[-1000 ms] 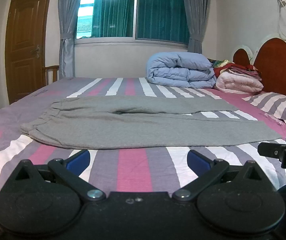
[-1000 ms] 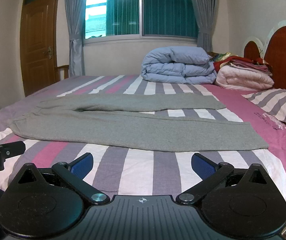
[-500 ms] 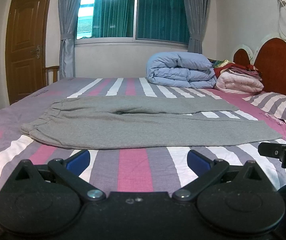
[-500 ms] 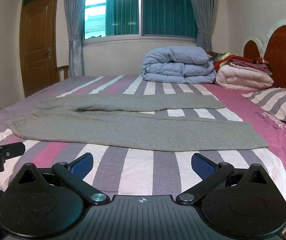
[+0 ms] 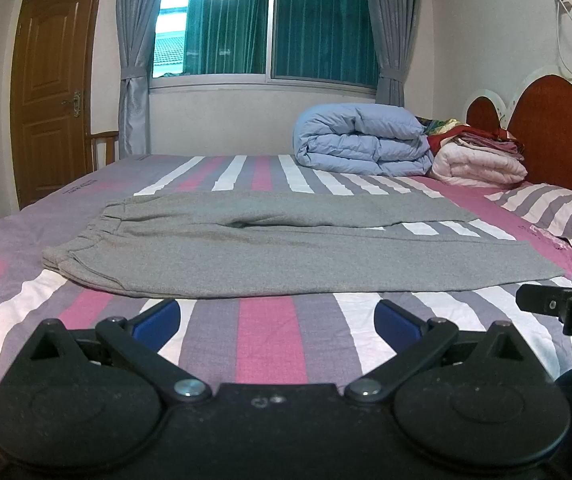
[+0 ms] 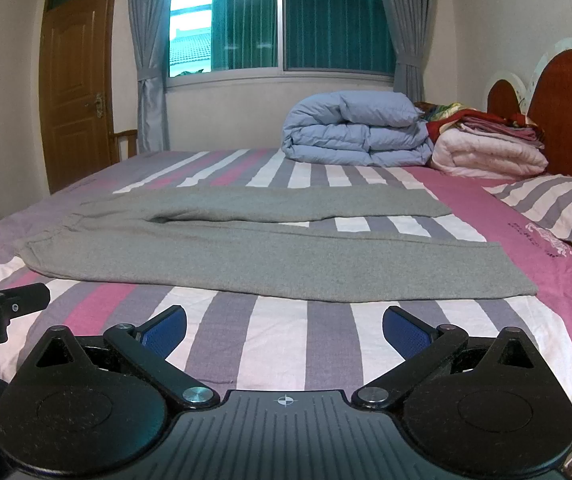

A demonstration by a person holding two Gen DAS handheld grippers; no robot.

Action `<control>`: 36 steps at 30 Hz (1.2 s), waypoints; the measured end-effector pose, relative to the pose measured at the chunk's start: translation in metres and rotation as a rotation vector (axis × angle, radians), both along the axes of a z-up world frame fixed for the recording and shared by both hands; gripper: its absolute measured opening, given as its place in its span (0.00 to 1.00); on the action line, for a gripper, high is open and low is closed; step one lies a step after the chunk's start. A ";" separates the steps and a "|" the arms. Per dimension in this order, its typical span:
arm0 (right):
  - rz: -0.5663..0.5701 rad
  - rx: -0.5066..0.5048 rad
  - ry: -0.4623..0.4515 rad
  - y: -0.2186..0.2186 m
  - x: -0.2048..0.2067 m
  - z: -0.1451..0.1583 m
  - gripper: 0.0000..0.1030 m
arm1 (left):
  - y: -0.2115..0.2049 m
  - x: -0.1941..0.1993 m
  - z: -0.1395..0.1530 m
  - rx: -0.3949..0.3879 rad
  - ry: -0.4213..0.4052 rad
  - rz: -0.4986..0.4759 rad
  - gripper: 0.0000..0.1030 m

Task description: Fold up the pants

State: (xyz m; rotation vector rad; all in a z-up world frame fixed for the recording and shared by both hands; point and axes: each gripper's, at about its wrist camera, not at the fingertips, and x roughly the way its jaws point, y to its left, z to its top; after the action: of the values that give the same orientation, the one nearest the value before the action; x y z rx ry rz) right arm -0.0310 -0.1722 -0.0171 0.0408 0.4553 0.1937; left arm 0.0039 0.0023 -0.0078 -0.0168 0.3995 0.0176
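Grey sweatpants (image 5: 270,248) lie flat on the striped bed, waistband to the left, both legs stretching right with a gap between them; they also show in the right wrist view (image 6: 246,248). My left gripper (image 5: 278,320) is open and empty, held above the sheet just short of the near leg. My right gripper (image 6: 284,326) is open and empty, also short of the near leg's edge. Each gripper shows at the edge of the other's view: the right one (image 5: 565,304) and the left one (image 6: 2,304).
The bed (image 5: 270,332) has a pink, grey and white striped sheet. A folded blue duvet (image 5: 359,140), a pink quilt with folded clothes (image 5: 481,160) and a striped pillow (image 5: 557,212) lie at the far right by the wooden headboard (image 5: 553,128). A door (image 5: 50,92) stands at left.
Almost nothing has changed; both grippers stay open and hover in place before the pants.
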 end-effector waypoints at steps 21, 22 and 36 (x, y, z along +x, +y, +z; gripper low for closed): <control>0.001 0.000 0.002 0.001 0.001 0.000 1.00 | 0.000 0.000 0.000 -0.001 0.001 -0.001 0.94; 0.001 0.001 0.002 0.001 0.001 0.000 1.00 | 0.000 0.000 0.000 0.000 0.001 0.000 0.94; 0.001 -0.001 0.002 0.000 0.000 -0.002 1.00 | 0.000 0.000 0.000 0.000 0.002 0.000 0.94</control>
State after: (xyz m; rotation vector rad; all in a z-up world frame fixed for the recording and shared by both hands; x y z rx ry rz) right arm -0.0312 -0.1725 -0.0194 0.0400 0.4577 0.1945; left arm 0.0044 0.0025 -0.0080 -0.0168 0.4019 0.0180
